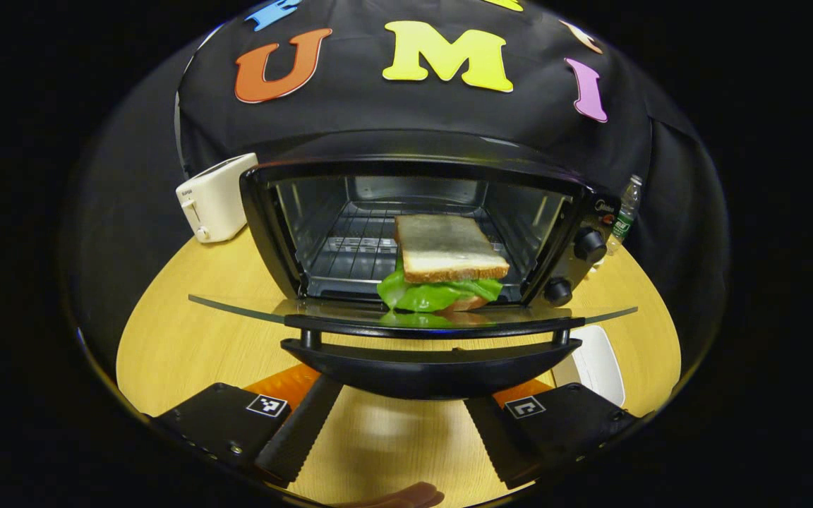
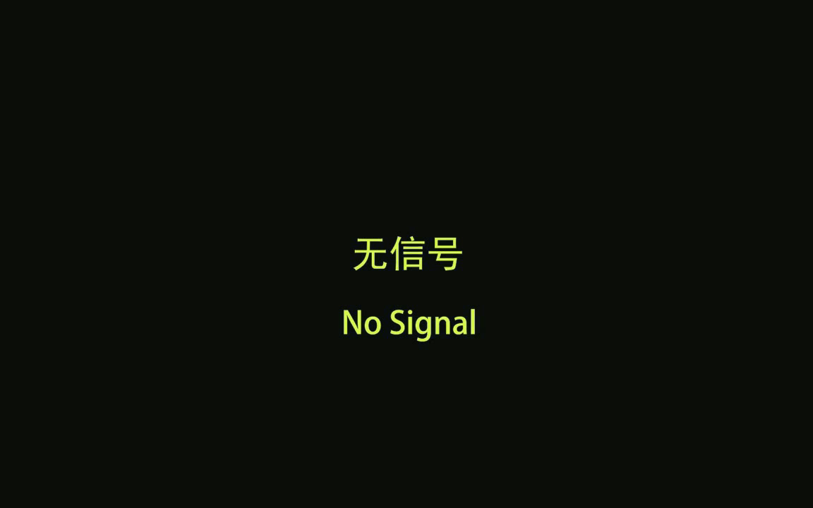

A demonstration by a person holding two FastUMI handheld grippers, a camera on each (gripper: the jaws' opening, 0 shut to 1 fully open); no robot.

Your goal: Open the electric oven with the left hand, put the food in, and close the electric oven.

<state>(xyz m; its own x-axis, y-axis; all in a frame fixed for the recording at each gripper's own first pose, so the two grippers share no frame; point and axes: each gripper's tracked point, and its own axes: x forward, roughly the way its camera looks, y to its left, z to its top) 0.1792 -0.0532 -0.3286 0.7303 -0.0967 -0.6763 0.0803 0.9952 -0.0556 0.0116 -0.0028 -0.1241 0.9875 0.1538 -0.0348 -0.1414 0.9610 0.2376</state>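
The sandwich [image 1: 444, 264] is placed on the rack inside the oven [image 1: 420, 226] (door [image 1: 413, 314] down). The left tool [image 1: 391, 430] is held open under the handle [image 1: 431, 363]; lifting is needed next.

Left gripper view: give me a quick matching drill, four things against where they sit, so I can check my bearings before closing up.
Things:
1. sandwich
2. toaster
3. bottle
4. oven door

Places or states:
A. folded down flat, just ahead of the open left tool
B. on the table, left of the oven
C. on the rack inside the oven
D. right of the oven, by the knobs

Pairs: 1-C, 2-B, 3-D, 4-A
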